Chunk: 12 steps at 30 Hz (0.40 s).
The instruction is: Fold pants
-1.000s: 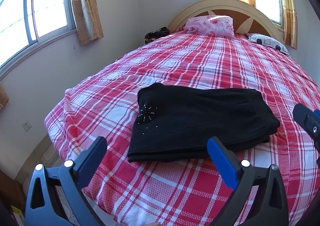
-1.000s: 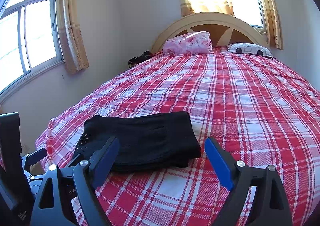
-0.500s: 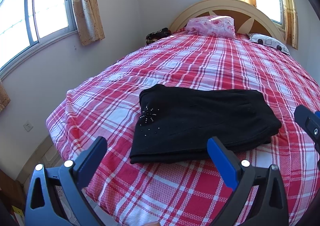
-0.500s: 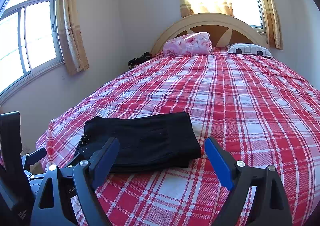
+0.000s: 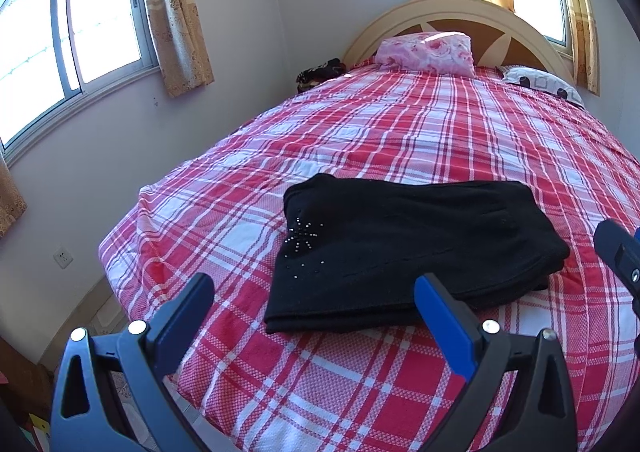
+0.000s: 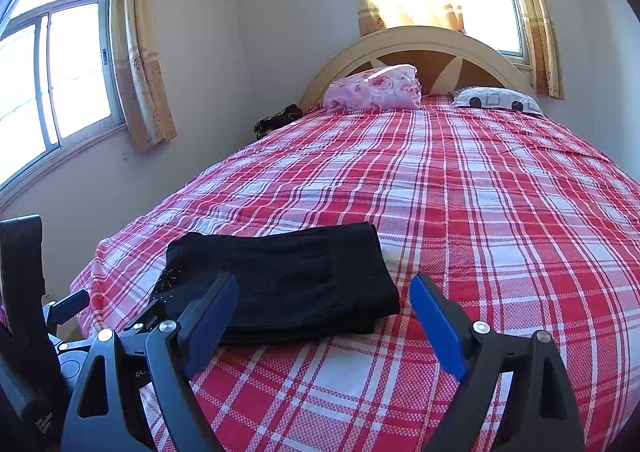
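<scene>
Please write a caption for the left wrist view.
Open left gripper above folded black pants on a red plaid bed.

Left gripper [image 5: 314,302]: jaws spread wide, blue pads facing each other across an empty gap, tips angled downward and held clear of any surface. Right gripper [image 6: 324,302]: jaws likewise wide apart, nothing between the pads, tips angled downward. In the left wrist view, part of the right gripper appears at the right edge; in the right wrist view, the left gripper's body fills the lower left corner.
</scene>
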Tool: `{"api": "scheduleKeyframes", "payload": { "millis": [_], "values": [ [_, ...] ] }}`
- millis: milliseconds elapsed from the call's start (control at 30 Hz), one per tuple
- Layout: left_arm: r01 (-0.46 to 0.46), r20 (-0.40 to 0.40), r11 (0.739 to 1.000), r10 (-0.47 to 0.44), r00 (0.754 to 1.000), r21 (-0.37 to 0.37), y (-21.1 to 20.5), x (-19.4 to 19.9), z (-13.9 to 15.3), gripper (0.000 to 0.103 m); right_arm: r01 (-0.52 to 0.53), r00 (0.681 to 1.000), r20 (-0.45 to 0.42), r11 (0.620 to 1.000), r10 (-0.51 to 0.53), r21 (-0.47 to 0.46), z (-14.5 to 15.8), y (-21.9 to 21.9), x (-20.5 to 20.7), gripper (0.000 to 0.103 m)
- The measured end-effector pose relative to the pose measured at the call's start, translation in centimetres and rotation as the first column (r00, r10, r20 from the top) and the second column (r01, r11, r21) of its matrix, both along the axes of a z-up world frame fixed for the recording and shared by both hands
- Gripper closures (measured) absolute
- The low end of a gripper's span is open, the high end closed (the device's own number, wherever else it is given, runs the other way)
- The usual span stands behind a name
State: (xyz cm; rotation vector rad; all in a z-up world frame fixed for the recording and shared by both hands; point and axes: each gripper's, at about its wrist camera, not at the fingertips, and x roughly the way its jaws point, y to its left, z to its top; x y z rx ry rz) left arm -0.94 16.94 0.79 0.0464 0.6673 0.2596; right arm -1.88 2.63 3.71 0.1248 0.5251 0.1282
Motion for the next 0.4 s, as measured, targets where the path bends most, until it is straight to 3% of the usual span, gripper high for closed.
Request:
{"api": "scheduleKeyframes", "payload": {
  "millis": [400],
  "values": [
    [0.023, 0.001, 1.0, -0.023, 1.0, -0.021, -0.28, 0.12, -0.05, 0.0, 0.009, 1.0, -0.013, 1.0, -0.009, 0.007, -0.38, 0.01, 0.11, 0.014]
  ]
}}
